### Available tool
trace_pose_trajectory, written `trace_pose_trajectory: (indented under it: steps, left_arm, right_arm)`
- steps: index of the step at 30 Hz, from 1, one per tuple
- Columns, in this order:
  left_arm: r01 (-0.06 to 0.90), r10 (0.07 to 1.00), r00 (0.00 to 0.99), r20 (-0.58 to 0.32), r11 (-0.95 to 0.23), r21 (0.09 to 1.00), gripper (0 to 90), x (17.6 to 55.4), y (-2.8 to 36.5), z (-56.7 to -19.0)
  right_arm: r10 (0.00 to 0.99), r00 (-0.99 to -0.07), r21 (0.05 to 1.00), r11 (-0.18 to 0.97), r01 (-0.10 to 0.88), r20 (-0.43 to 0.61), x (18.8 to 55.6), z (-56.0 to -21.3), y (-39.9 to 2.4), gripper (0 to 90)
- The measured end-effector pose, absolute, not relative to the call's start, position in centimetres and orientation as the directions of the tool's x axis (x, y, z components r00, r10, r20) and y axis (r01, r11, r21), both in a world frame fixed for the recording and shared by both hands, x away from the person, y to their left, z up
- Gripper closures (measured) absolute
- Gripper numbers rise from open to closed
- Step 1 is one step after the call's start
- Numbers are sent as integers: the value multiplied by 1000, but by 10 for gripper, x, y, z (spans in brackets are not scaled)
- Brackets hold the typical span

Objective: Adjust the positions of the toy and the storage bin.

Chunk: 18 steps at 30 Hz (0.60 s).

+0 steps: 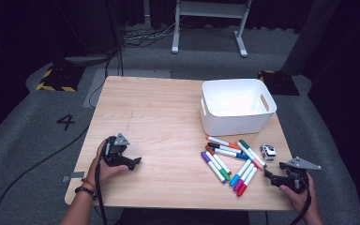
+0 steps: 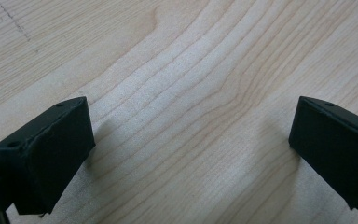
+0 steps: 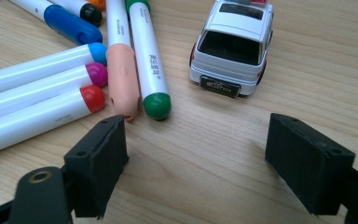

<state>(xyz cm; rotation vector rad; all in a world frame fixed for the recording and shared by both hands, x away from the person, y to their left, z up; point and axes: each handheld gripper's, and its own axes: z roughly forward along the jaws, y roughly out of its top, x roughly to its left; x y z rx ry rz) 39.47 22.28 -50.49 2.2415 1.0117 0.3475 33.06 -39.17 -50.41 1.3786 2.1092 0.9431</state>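
Several white markers with coloured caps lie loose on the right half of the wooden table. A small white toy car stands just right of them. My right gripper rests near the front right corner, open. In the right gripper view the right gripper has its jaws wide apart over bare wood, the toy car a short way ahead and the marker caps at its left. My left gripper, held near the front left, is open; in the left gripper view the left gripper has bare wood between its jaws.
A white plastic bin with cut-out handles stands at the back right of the table, just behind the markers. Cables trail from both grippers off the front edge. Grey floor and a desk frame lie beyond the table.
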Motion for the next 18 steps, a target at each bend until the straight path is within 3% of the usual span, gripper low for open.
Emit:
trace_pose_trajectory:
  steps: [9,12,15,16,18]
  left_arm:
    - [578,748,663,-24,-492,651,4,394,222,-505]
    - [571,738,674,-29,-497,653,51,396,221,-502]
    - [560,718,696,-33,-512,651,204,396,215,-498]
    - [554,709,704,-26,-527,644,152,397,211,-495]
    - [528,695,719,-6,-541,654,191,399,206,-491]
  right_arm:
    - [916,-402,746,269,610,-1,331,-504,-392,208]
    - [916,-402,745,269,610,-2,331,-504,-392,208]
    - [916,-402,746,269,609,-2,331,-504,-392,207]
    - [916,-402,746,270,609,-2,331,-504,-392,207]
    - [916,-402,746,269,610,-2,330,-504,-392,207]
